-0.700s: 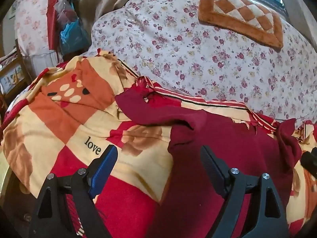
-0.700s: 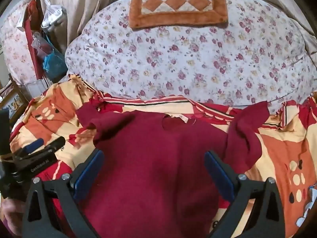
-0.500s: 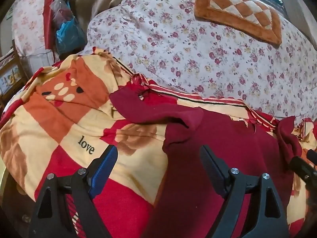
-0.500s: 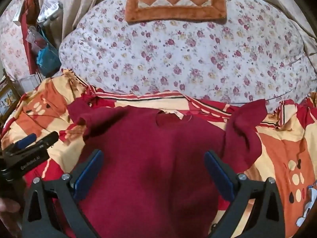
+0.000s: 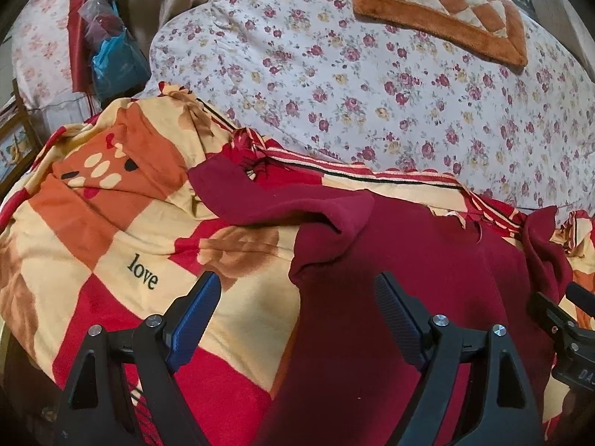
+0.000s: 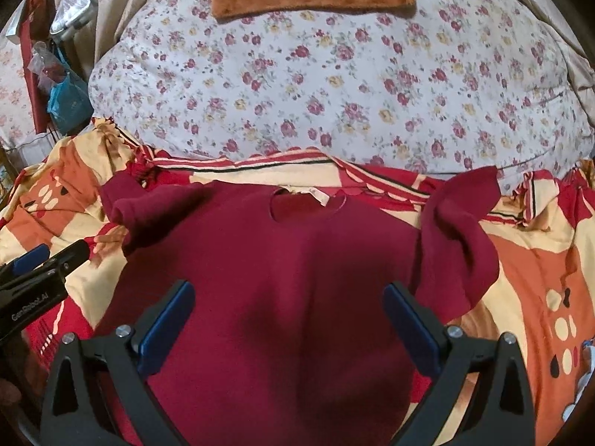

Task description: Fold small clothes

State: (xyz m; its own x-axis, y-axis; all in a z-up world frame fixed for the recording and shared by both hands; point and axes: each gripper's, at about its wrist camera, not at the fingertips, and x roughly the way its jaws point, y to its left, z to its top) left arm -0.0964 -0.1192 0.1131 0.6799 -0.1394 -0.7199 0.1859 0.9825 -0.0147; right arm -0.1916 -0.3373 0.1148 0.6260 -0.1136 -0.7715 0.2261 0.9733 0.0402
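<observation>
Your right wrist view shows the whole maroon sweater point(image 6: 282, 278) lying flat on the patterned blanket point(image 6: 528, 260), neckline toward the floral quilt point(image 6: 334, 85) and both sleeves bunched at its sides, while your left wrist view catches only the sweater's point(image 5: 409, 260) left half, the folded-over left sleeve point(image 5: 282, 204) and the "love" print point(image 5: 143, 273) beside it. Your left gripper point(image 5: 297, 301) and right gripper point(image 6: 290, 308) both hang just above the sweater with fingers wide apart, holding nothing. Since half a second ago, both views have edged nearer the quilt, while the sweater has not moved.
</observation>
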